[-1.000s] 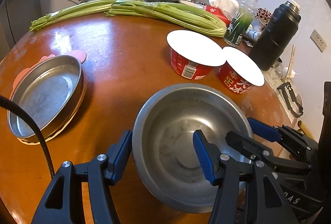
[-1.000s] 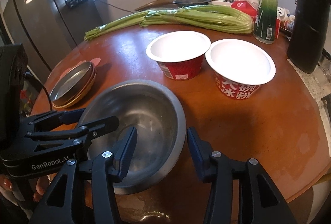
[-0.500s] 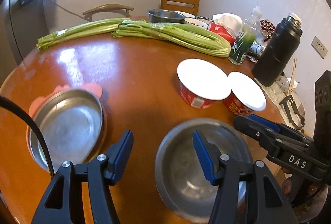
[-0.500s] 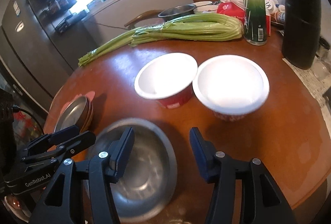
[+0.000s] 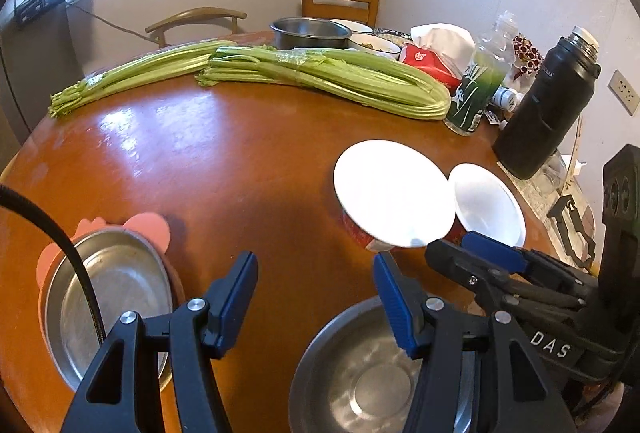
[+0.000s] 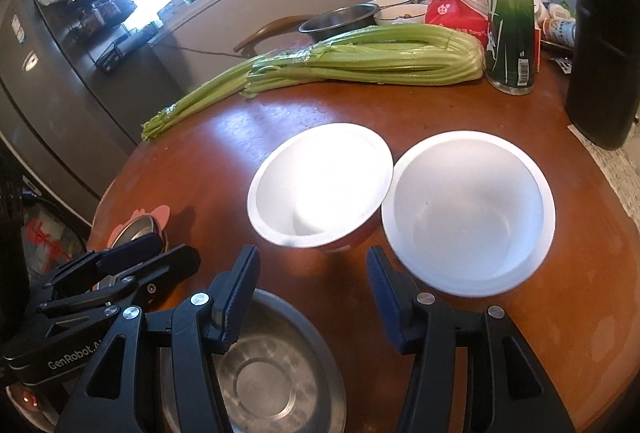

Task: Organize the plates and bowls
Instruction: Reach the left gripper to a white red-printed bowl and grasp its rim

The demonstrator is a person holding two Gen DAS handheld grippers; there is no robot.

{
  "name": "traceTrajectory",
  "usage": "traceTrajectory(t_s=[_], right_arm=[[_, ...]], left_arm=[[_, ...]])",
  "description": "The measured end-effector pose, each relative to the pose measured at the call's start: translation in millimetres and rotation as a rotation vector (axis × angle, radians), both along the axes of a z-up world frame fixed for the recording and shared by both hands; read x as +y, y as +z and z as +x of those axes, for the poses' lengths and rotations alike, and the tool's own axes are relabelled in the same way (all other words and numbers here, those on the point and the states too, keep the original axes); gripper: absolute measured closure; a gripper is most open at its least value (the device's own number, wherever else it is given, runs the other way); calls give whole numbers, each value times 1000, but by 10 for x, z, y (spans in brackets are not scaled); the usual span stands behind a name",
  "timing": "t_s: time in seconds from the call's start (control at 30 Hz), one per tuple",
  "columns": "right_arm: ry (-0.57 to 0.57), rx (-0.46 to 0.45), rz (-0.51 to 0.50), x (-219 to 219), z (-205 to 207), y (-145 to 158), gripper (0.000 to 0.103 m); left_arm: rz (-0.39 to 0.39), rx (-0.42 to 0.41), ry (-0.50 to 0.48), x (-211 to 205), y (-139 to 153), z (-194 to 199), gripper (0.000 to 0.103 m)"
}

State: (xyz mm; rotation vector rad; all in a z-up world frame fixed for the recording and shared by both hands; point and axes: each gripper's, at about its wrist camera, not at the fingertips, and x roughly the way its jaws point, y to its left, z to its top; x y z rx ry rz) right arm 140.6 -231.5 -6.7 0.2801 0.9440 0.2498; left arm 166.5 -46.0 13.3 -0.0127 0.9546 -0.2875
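A steel bowl rests on the round wooden table, just under both grippers. My left gripper is open above its near-left rim with nothing between the fingers. My right gripper is open too, hovering over the bowl's far rim and empty. Two red paper bowls with white insides stand side by side right ahead. A flat steel plate lies on a pink mat at the left.
Celery bunches stretch across the far side. A green bottle, a black flask, a red tissue pack and another steel bowl crowd the back right. Chairs stand behind, a fridge at left.
Both grippers have lifted off the steel bowl's rim and moved on towards the paper bowls. The steel bowl stays on the table, now lower in both views.
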Motion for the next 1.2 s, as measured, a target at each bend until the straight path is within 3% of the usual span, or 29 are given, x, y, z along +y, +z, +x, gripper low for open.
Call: traceTrajectory(t_s=[0.3, 0.53, 0.8, 0.87, 0.97, 1.2], right_arm=[[-38, -2, 1, -139, 198, -37, 46], [-25, -23, -21, -128, 328, -47, 47], [7, -36, -34, -74, 426, -98, 62], [13, -39, -36, -56, 437, -108, 64], [27, -40, -35, -21, 444, -117, 67], [35, -57, -34, 10, 403, -62, 69]], left_arm=[[-10, 3, -21, -136, -39, 322, 43], [-23, 60, -13, -185, -216, 572, 43], [-2, 109, -29, -245, -402, 667, 46], [-15, 115, -37, -239, -422, 679, 50], [-27, 115, -56, -247, -433, 682, 58], [-38, 97, -64, -229, -358, 628, 59]])
